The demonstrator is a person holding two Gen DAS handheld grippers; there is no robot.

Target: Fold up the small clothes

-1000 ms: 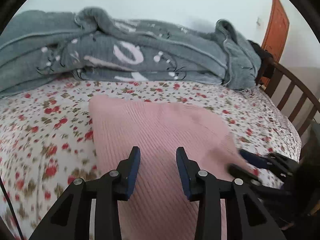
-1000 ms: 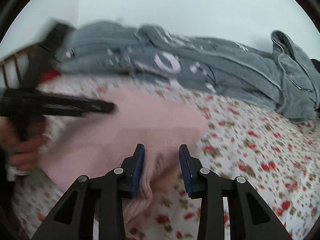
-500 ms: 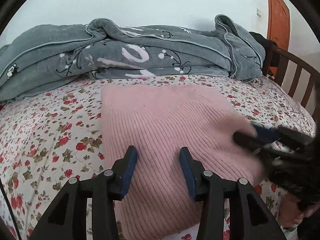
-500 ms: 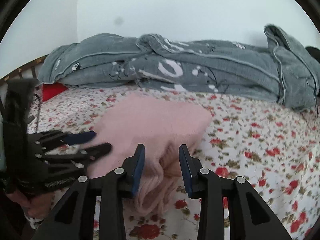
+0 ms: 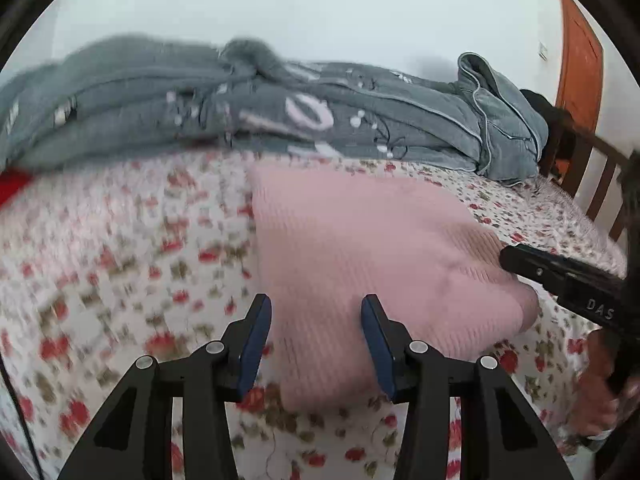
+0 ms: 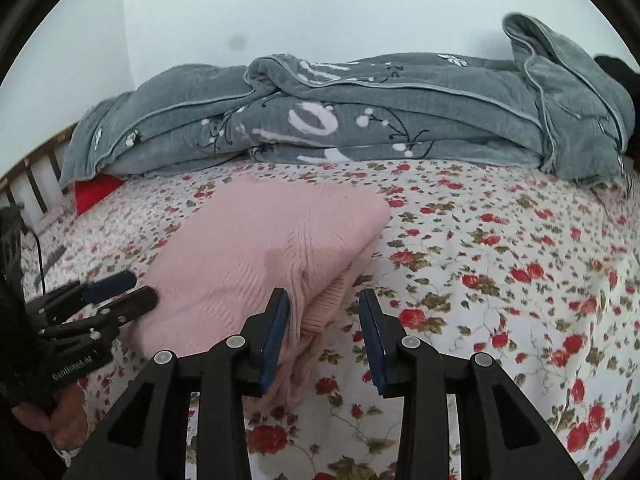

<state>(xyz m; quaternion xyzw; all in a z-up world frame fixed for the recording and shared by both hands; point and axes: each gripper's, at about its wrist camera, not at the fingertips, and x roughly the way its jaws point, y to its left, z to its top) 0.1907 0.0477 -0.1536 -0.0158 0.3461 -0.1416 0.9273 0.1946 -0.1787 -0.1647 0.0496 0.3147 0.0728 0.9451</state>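
Note:
A pink ribbed knit garment lies folded into a thick rectangle on the floral bedsheet; it also shows in the right wrist view. My left gripper is open and empty, just above the garment's near left edge. My right gripper is open and empty at the garment's near right corner, where the stacked layers show. The right gripper also shows in the left wrist view, and the left gripper in the right wrist view, each beside the garment.
A grey quilt with white print is bunched along the wall at the back of the bed. A wooden bed rail stands at the right end, an orange door behind it. A red item lies at the left end.
Both grippers have drawn back from the folded pink garment toward its near edge. The left wrist view has swung and is blurred. Both stay open and empty.

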